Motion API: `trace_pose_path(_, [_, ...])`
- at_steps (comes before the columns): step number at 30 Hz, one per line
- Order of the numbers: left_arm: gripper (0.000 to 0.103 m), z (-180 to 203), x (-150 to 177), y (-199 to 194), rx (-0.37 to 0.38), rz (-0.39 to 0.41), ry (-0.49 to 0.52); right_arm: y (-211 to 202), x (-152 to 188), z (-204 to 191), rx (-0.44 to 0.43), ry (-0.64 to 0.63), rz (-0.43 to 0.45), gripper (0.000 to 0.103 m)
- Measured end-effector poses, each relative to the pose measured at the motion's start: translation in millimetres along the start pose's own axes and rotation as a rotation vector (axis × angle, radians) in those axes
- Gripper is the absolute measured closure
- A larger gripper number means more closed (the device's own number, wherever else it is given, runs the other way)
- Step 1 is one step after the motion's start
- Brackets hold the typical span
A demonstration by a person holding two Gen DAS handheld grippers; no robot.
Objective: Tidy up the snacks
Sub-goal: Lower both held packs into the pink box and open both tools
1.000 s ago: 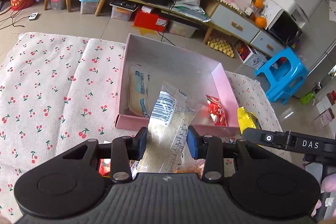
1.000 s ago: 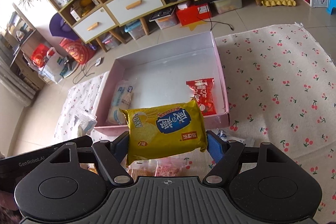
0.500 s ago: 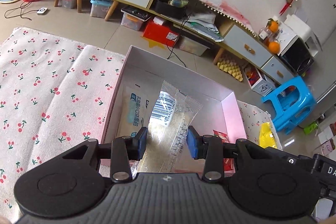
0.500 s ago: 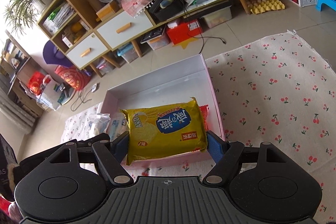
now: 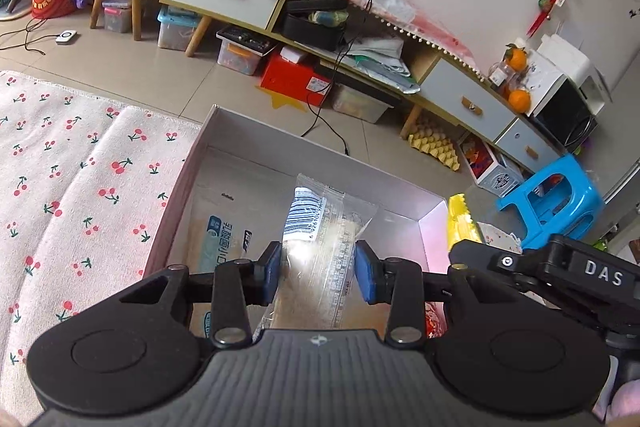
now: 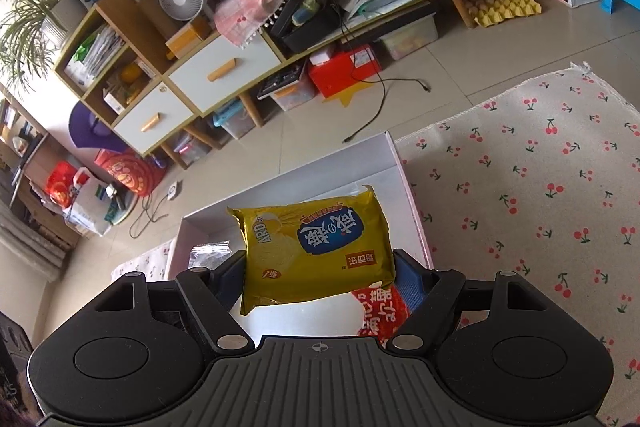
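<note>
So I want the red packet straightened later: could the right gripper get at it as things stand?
Probably not yet. The right gripper jaws are shut on the yellow snack pack, which hangs over the red packet lying in the box. Nothing else blocks it.

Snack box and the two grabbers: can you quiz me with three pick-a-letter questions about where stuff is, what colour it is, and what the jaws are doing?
1. Where is the red packet?
A. On the cherry cloth
B. In the box
C. On the blue stool

2. What colour is the packet in the right gripper?
A. Yellow
B. Green
C. Purple

3. What is the left gripper doing?
A. Hanging open, with nothing in it
B. Pressing on the floor
C. Gripping a clear packet

Answers:
1 B, it lies on the box floor under the right gripper.
2 A, the yellow packet sits between its jaws.
3 C, both jaws pinch the clear wrapper over the box.
</note>
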State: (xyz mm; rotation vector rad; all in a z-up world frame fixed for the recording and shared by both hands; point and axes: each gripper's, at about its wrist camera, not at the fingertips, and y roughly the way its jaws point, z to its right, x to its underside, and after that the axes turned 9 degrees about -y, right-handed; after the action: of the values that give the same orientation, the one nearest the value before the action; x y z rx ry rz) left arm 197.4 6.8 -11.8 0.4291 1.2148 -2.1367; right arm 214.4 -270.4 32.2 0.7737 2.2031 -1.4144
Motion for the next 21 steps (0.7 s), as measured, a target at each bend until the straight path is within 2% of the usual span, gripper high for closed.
trace_pose_path(6, [0.067, 0, -2, 3, 0.006, 0.0, -0.002, 18, -1, -3, 0.019, -0.037, -0.013, 0.026])
trace_pose_path(9, [0.058, -1, -1, 6, -0.004, -0.004, 0.006, 21, 0, -2, 0.001, -0.022, -0.033, 0.024])
trace_pose_path(11, [0.041, 0, -1, 6, -0.016, -0.009, 0.01, 22, 1, 0, -0.006, -0.003, -0.047, 0.023])
trace_pose_path(13, [0.034, 1, -1, 4, -0.024, -0.002, 0.015, 20, 1, 3, -0.008, 0.013, -0.046, 0.021])
trace_pose_path(19, [0.019, 6, 2, -2, -0.015, -0.033, 0.027, 6, 0, 7, -0.009, 0.019, -0.039, 0.016])
trace_pose_path(21, [0.017, 9, 4, -6, -0.018, -0.042, 0.05, -1, -1, 8, -0.003, 0.019, -0.037, 0.016])
